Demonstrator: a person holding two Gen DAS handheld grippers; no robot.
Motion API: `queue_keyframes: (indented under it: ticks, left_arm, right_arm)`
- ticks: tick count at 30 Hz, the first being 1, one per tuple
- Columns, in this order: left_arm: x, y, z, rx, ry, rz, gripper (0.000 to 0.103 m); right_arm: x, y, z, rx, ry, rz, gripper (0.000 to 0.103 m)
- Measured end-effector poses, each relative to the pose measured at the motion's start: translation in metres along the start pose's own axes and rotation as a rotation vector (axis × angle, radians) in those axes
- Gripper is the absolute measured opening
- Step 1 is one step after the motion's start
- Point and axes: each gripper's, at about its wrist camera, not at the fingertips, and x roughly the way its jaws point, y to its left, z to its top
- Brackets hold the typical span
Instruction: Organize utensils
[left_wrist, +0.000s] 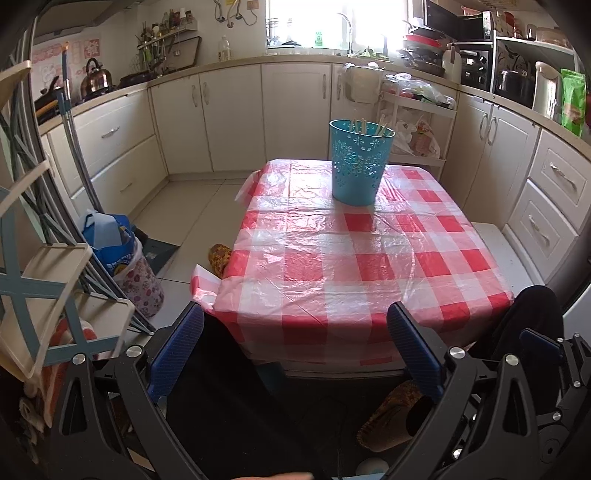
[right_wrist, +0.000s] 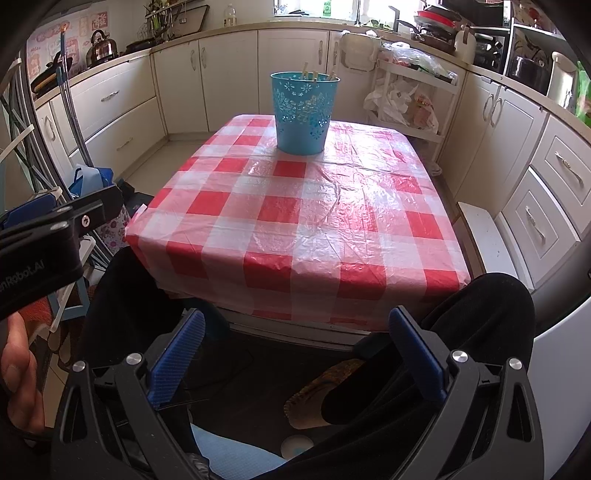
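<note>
A teal perforated bucket (left_wrist: 359, 166) stands upright at the far end of a table with a red-and-white checked plastic cloth (left_wrist: 351, 258). Several pale wooden utensil handles (left_wrist: 364, 126) stick out of its top. It also shows in the right wrist view (right_wrist: 303, 112), with the utensil handles (right_wrist: 314, 75) and the cloth (right_wrist: 295, 221). My left gripper (left_wrist: 295, 350) is open and empty, held below the table's near edge above the person's lap. My right gripper (right_wrist: 295, 354) is open and empty, also below the near edge. The left gripper's body (right_wrist: 40, 243) shows at the left of the right wrist view.
White kitchen cabinets (left_wrist: 229, 110) run round the room. A white trolley with bags (left_wrist: 417, 118) stands right of the table's far end. A folding rack (left_wrist: 44, 277) and a floral bin (left_wrist: 136, 273) stand at the left. A white bench (right_wrist: 487, 240) sits at the right. Slippers (right_wrist: 325, 391) lie under the table.
</note>
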Motion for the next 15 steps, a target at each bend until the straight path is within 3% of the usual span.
queue_keyframes:
  ticks: [2,15]
  left_arm:
    - [-0.004,0.003,-0.003,-0.019,-0.033,-0.04,0.095]
    - [0.002,-0.007,-0.004,0.026,-0.005,0.047,0.095]
  right_arm:
    - [0.001,0.0,0.0,-0.001,0.003,0.0,0.096]
    - [0.001,0.001,0.0,-0.001,0.0,-0.001,0.096]
